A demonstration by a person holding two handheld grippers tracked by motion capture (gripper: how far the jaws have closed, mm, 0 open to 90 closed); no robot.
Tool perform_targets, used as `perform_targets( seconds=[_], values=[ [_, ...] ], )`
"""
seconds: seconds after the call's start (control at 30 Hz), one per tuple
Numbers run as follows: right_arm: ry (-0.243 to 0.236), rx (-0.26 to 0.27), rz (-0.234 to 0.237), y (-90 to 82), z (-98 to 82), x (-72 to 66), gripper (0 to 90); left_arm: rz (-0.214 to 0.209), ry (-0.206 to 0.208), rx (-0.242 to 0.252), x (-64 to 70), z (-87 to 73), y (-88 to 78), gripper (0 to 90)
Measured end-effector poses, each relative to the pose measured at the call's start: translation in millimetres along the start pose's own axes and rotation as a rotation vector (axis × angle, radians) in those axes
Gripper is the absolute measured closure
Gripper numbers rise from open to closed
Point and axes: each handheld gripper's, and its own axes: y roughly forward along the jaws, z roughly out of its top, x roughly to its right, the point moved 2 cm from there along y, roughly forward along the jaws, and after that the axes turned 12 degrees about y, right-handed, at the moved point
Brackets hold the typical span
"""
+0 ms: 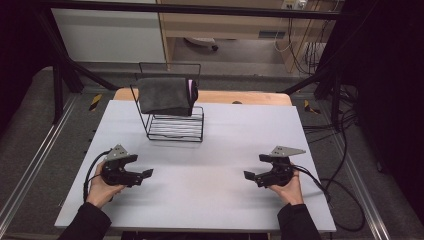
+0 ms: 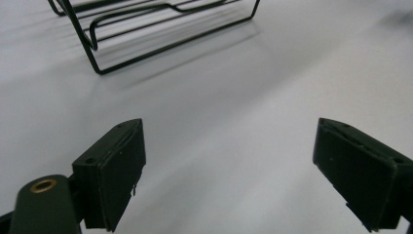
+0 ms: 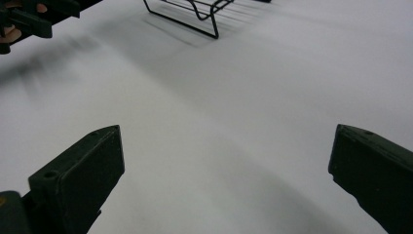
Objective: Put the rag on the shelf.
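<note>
Both grippers sit low over the table [image 1: 210, 200], nothing held. Left gripper [image 1: 145, 174]: jaws spread wide, bare tabletop between them. Right gripper [image 1: 248, 176]: jaws likewise spread wide, nothing between them. In the left gripper view the base of the rack [image 2: 160, 29] lies ahead of my jaws and a little toward the left jaw, well apart from the tips; in the right gripper view it sits far ahead, up and left of centre, with my other gripper off past the left jaw. The cloth [image 1: 164, 95] hangs draped over the rack's upper bar, well ahead of both jaw pairs and above the level they rest at; something pinkish shows at its right edge, too small to identify. Judgement: this is the start position, the approach to the cloth not yet begun. The next move calls for lifting one gripper and carrying it forward to the hanging edge, jaws kept spread until the fabric lies between them, clear of the wire. Count: two grippers, one rack, one cloth, one table.
</note>
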Motion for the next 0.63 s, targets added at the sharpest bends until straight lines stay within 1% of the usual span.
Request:
perform_targets(
  seconds=[0.2, 0.27, 0.37, 0.5, 0.63],
  values=[
    [0.022, -0.010, -0.009, -9.7, -18.4, 11.7, 0.7, -0.002, 0.005, -0.006, 0.3, -10.9, -2.7, 12.2],
    [0.018, -0.017, -0.016, -12.2, -22.5, 13.7, 0.8, -0.009, -0.003, -0.010, 0.9, -13.9, -2.6, 12.2],
    [0.014, -0.021, -0.021, -14.8, -25.5, 15.4, 0.7, -0.001, 0.001, -0.013, 2.1, -16.9, -3.3, 12.2],
    [0.021, -0.005, -0.016, -18.5, -27.4, 17.3, 0.7, 0.000, -0.002, -0.007, 2.2, -19.0, -4.4, 12.1],
    [0.028, -0.014, -0.022, -19.2, -30.3, 17.5, 0.7, -0.001, 0.007, -0.017, 1.9, -21.2, -4.1, 11.9]
  ],
)
